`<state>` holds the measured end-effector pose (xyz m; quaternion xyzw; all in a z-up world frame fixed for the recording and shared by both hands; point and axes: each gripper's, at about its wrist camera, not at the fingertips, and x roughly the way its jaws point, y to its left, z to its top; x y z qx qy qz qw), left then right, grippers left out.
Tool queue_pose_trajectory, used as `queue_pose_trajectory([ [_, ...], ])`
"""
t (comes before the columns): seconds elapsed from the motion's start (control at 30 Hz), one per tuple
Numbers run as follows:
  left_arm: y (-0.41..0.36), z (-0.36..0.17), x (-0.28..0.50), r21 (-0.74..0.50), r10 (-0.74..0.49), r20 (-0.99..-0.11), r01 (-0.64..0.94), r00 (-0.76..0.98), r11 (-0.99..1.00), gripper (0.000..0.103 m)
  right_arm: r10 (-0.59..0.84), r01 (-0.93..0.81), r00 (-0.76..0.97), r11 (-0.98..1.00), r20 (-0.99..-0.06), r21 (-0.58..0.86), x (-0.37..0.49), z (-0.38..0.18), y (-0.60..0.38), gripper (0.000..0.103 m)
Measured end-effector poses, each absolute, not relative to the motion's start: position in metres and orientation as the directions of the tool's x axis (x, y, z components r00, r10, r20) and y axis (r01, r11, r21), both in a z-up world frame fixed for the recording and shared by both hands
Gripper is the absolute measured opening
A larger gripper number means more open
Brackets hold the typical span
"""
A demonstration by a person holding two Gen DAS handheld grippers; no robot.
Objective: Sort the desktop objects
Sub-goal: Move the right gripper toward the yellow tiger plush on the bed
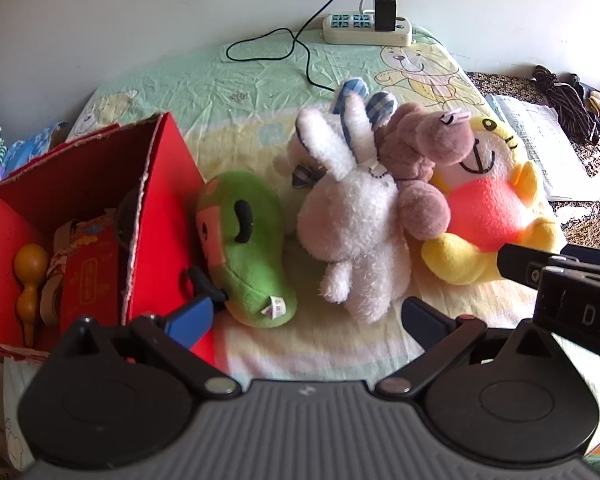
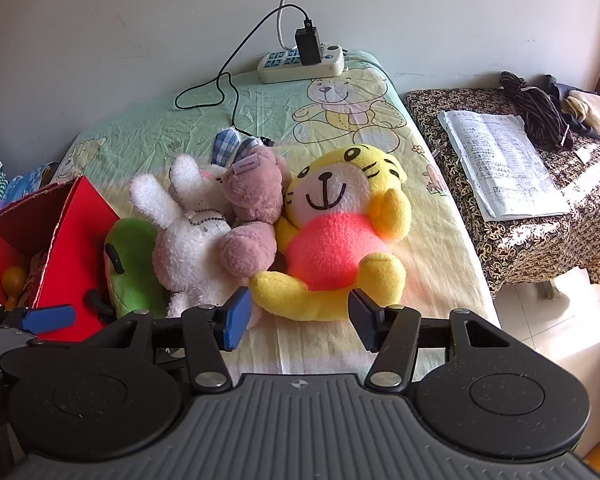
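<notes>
Several plush toys lie in a row on the table: a green one (image 1: 248, 248) (image 2: 130, 268), a white rabbit (image 1: 356, 220) (image 2: 188, 240), a mauve bear (image 1: 424, 160) (image 2: 252, 208) and a yellow tiger with a pink belly (image 1: 488, 216) (image 2: 332, 232). A red cardboard box (image 1: 156, 216) (image 2: 72, 248) stands at the left, holding a yellow gourd (image 1: 30, 280) and red packets. My left gripper (image 1: 304, 320) is open, just short of the green toy and the rabbit. My right gripper (image 2: 300, 316) is open in front of the tiger's legs.
A power strip (image 1: 366, 30) (image 2: 302, 64) with a black charger and cable sits at the far edge by the wall. To the right, a patterned side table (image 2: 540, 232) carries papers (image 2: 500, 156) and dark clothing. Floor tiles show beyond the right edge.
</notes>
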<state>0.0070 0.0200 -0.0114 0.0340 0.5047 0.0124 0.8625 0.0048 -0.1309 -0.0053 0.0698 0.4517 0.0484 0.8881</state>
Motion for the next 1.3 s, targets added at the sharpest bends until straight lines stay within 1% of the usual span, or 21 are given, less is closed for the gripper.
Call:
queue_pose_trajectory([
  [0.23, 0.021, -0.014, 0.008, 0.063, 0.050, -0.874, 0.012, 0.484, 0.998, 0.102, 0.121, -0.008, 0.594, 0.989, -0.795, 0.145, 0.005, -0.007, -0.132, 0.058],
  [1.3, -0.008, -0.019, 0.026, 0.098, 0.064, -0.885, 0.051, 0.462, 0.994, 0.102, 0.150, 0.015, 0.591, 0.980, -0.793, 0.196, 0.019, -0.012, -0.164, 0.058],
])
